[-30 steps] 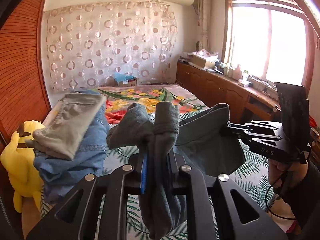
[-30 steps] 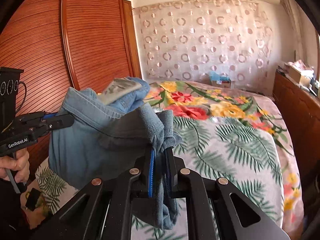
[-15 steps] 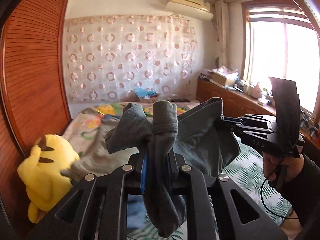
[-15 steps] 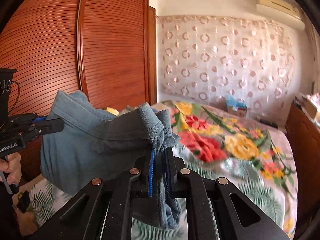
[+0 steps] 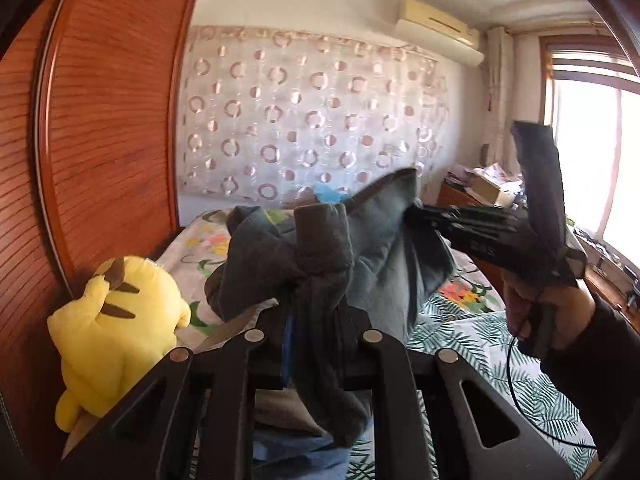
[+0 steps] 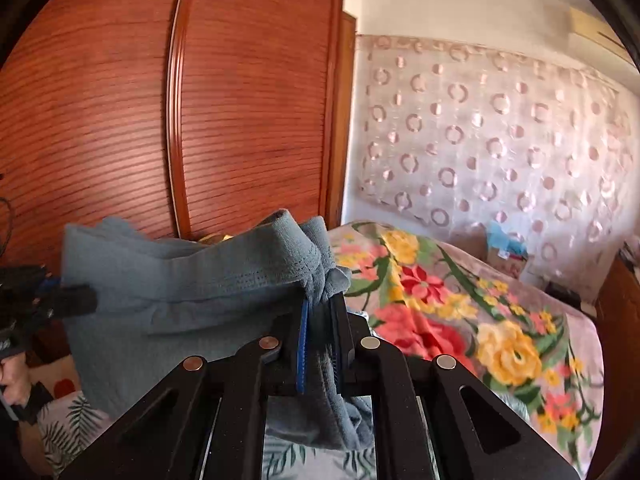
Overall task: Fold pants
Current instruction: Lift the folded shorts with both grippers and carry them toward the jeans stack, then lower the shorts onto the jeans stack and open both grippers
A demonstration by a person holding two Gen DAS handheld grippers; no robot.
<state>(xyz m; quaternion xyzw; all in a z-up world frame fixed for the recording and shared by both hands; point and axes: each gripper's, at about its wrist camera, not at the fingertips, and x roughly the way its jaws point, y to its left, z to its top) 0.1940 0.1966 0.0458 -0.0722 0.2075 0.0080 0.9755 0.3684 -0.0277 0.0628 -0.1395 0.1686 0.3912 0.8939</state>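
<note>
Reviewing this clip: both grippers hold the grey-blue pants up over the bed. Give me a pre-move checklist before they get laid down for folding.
1. left gripper clamped on pants: ok.
2. right gripper clamped on pants: ok.
3. Edge spread between the grippers: ok, slightly slack.
4. Pants clear of yellow plush toy: ok.
5. Landing spot on floral bedspread free: cannot tell; folded clothes lie below the left gripper.
6. Hanging legs untwisted: cannot tell.

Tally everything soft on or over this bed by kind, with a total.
Grey-blue pants, held up by both grippers: 1
Folded garments lying below them, tan and denim: 2
Yellow plush toy: 1
Floral blanket: 1
Total: 5
</note>
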